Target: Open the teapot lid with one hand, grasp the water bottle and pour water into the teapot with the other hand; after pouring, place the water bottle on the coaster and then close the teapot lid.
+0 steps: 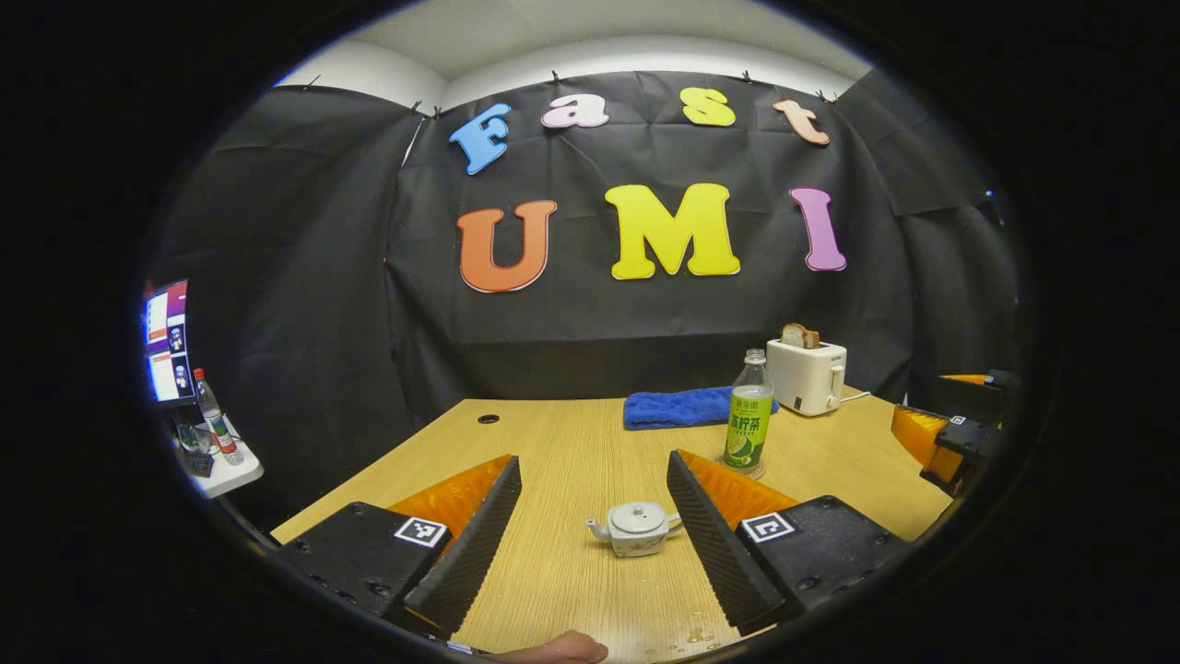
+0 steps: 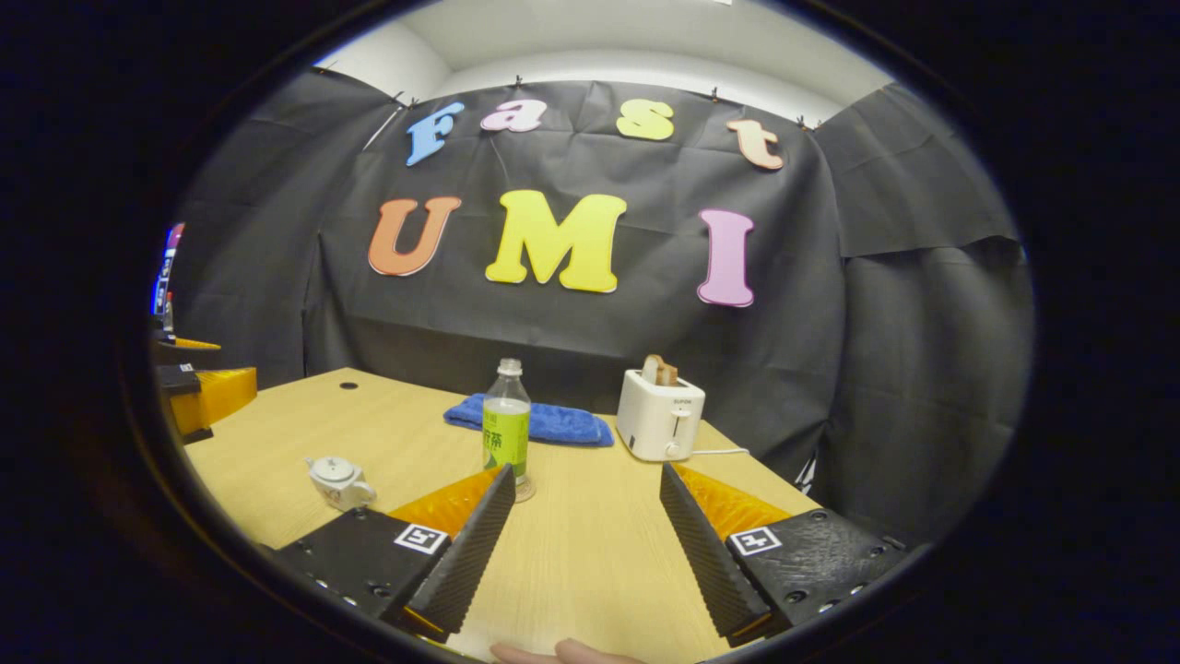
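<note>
Wooden table (image 1: pixel 572 443) carries the lidded teapot (image 1: pixel 636 528) at lower centre, between the open left gripper (image 1: pixel 595 526) fingers. Bottle (image 2: pixel 506 426) stands mid-frame on its coaster; right gripper (image 2: pixel 585 544) gapes empty. Likely the start: next, pinch the lid knob.

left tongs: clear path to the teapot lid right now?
Probably yes. The left tongs are open with the teapot straight ahead between them, lid on, bare table in between. The bottle stands farther back.
</note>
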Demonstrator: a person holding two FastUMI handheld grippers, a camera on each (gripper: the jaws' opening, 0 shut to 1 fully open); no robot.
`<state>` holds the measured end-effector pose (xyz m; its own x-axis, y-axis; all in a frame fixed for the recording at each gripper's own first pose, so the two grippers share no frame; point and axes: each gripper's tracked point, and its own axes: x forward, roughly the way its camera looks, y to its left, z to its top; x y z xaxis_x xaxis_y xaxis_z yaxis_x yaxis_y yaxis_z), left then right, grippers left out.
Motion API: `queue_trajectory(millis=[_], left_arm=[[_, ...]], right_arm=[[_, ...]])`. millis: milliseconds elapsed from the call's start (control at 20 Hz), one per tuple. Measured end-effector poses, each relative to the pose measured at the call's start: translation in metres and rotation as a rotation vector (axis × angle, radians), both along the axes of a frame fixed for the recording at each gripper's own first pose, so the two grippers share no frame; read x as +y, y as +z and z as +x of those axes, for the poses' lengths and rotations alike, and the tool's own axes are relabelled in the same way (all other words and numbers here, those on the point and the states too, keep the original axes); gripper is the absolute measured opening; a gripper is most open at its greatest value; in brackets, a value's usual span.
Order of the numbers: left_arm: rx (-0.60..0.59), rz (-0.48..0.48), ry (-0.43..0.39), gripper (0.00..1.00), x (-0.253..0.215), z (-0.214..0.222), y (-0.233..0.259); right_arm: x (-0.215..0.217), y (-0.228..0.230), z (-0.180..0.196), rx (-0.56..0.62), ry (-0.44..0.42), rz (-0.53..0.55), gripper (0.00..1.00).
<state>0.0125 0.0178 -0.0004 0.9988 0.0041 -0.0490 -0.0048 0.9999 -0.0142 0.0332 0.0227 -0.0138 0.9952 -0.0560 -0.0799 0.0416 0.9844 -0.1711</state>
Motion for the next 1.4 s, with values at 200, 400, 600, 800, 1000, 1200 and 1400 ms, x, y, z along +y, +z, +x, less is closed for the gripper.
queue_trajectory(millis=[200,400,600,800,1000,1200,1400], left_arm=[[-0.007,0.004,0.005,1.00,0.0014,-0.0002,0.0013],[-0.019,0.004,0.005,1.00,0.0010,-0.0026,0.0041],[-0.036,0.008,0.005,1.00,-0.0004,-0.0035,0.0083],[-0.031,0.005,0.001,1.00,-0.0010,-0.0035,0.0069],[-0.031,0.006,0.002,1.00,-0.0013,-0.0033,0.0069],[-0.032,0.009,0.006,1.00,-0.0013,-0.0035,0.0067],[-0.024,0.012,0.009,1.00,-0.0017,-0.0019,0.0046]], right_arm=[[0.0010,-0.0002,-0.0004,-0.001,0.004,-0.004,0.95],[-0.0004,0.0028,-0.0010,-0.009,0.001,-0.001,0.96],[-0.0003,0.0046,-0.0019,-0.016,0.002,-0.001,0.97],[-0.0013,0.0053,-0.0017,-0.019,-0.001,-0.004,0.95],[-0.0026,0.0073,-0.0001,-0.025,-0.002,-0.004,0.95],[-0.0018,0.0040,-0.0001,-0.010,0.005,0.006,0.97],[-0.0050,0.0083,-0.0016,-0.022,0.000,0.003,0.96]])
